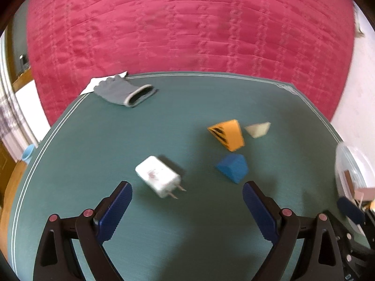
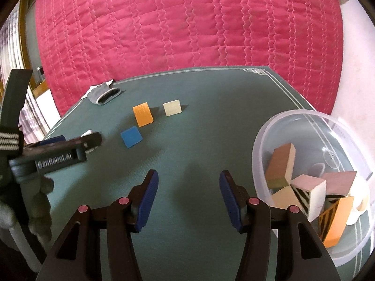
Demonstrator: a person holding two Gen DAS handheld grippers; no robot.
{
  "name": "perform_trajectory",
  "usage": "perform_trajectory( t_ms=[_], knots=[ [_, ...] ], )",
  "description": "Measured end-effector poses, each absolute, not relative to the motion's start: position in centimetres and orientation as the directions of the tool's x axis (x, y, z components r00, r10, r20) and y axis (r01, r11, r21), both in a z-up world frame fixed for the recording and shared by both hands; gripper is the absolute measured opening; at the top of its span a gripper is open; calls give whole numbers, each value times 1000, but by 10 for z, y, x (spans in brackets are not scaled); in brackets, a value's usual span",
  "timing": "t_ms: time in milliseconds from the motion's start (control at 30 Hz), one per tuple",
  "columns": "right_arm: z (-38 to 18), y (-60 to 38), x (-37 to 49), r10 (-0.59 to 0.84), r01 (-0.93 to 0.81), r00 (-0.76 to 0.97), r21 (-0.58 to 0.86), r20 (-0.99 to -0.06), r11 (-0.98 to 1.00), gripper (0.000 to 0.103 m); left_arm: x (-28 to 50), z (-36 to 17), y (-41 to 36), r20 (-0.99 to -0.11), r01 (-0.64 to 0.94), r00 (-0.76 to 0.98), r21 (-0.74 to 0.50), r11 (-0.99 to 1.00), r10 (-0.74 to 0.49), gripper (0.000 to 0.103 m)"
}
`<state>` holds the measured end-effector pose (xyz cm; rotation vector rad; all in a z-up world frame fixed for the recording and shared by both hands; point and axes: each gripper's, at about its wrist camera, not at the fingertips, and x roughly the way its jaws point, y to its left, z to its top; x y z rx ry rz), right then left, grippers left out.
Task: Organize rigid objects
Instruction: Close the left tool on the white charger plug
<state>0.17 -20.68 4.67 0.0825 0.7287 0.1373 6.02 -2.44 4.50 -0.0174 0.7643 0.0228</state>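
1. In the left wrist view the left tongs [image 1: 187, 187] stand wide apart at the bottom of the frame, holding nothing, above the green worktop [image 1: 164, 245].
2. A white charger [image 1: 158, 175] lies on the worktop just left of centre, between and just beyond the finger tips; its long axis runs from upper left to lower right, and its two prongs point to the lower right.
3. Right of centre lie a blue block [image 1: 232, 167], an orange block [image 1: 227, 134] with black stripes on its left face, and a cream block [image 1: 257, 128], near one another.
4. A grey glove [image 1: 126, 92] rests at the upper left, with its cuff opening facing lower right.
5. In the right wrist view the right tongs [image 2: 188, 192] are apart and empty.
6. At the right of that frame a clear bowl [image 2: 262, 135] holds several blocks.
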Motion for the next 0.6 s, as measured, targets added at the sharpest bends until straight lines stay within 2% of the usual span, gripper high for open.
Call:
perform_trajectory(
  t_ms=[267, 600],
  knots=[
    [42, -203, 3, 179, -114, 723, 140, -667, 984, 56, 74, 32, 11, -712, -133, 699, -29, 991, 73, 97],
    [39, -206, 2, 204, -117, 716, 173, -668, 978, 56, 91, 16, 18, -745, -169, 660, -29, 985, 92, 97]
  ],
)
